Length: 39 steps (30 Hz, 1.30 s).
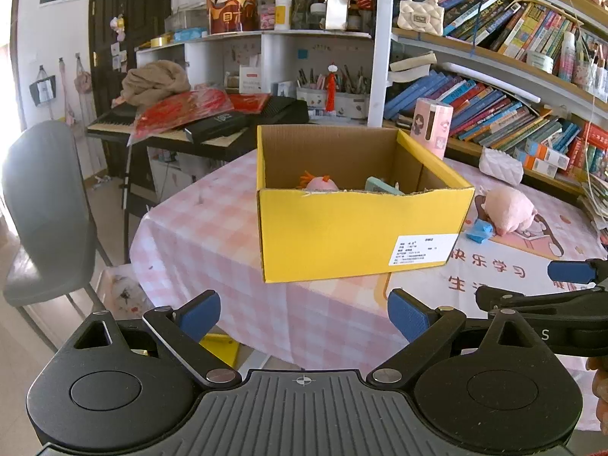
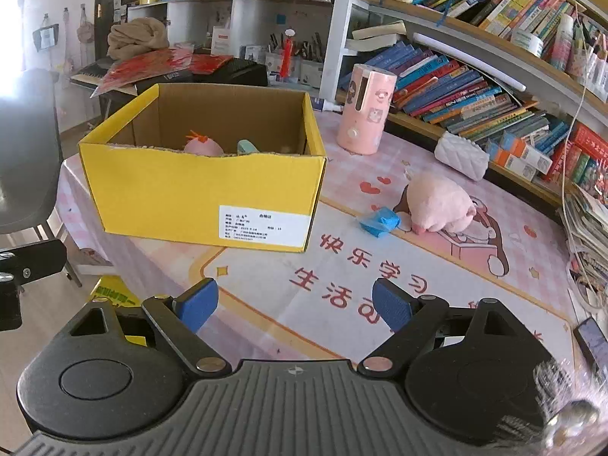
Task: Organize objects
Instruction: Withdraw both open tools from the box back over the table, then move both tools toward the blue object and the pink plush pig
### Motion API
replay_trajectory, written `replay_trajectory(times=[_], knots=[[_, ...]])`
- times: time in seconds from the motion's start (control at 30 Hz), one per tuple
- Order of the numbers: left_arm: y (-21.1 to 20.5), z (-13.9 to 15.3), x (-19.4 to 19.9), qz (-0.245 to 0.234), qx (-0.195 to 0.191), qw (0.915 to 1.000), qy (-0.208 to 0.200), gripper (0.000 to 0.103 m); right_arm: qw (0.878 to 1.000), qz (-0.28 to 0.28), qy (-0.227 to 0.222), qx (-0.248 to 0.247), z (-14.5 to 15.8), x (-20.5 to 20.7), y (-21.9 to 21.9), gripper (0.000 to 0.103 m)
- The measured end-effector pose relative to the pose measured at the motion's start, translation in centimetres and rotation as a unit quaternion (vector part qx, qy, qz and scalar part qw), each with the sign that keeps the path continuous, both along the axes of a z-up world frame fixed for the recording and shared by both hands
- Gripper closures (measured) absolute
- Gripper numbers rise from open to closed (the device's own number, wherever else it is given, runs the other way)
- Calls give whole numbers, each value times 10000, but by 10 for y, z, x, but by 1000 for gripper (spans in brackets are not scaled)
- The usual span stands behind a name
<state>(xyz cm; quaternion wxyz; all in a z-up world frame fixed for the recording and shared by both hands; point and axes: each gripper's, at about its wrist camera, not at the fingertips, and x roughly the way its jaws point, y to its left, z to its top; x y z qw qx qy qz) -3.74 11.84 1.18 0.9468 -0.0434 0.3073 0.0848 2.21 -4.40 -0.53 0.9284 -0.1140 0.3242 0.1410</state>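
Observation:
A yellow cardboard box stands open on the pink checked tablecloth. Inside it lie a pink plush with orange tufts and a teal item. To the box's right on the cloth lie a pink plush pig and a crumpled blue piece. My left gripper hangs open in front of the box, nothing between its fingers. My right gripper is open and empty over the printed mat; in the left wrist view it juts in from the right.
A pink cylindrical container and a white quilted pouch stand behind the pig. Bookshelves line the right side. A grey chair stands left of the table. A keyboard piled with red items lies beyond.

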Motion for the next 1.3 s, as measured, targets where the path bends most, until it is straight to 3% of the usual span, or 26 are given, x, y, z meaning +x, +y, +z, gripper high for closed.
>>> replay_trajectory(times=[0.6, 1.3], knots=[[-12, -6, -16, -326, 18, 9993, 158, 6, 9997, -214, 125, 33, -7, -26, -13, 14], [-55, -13, -3, -1232, -53, 9920, 286, 6, 9937, -1099, 214, 15, -14, -46, -63, 13]])
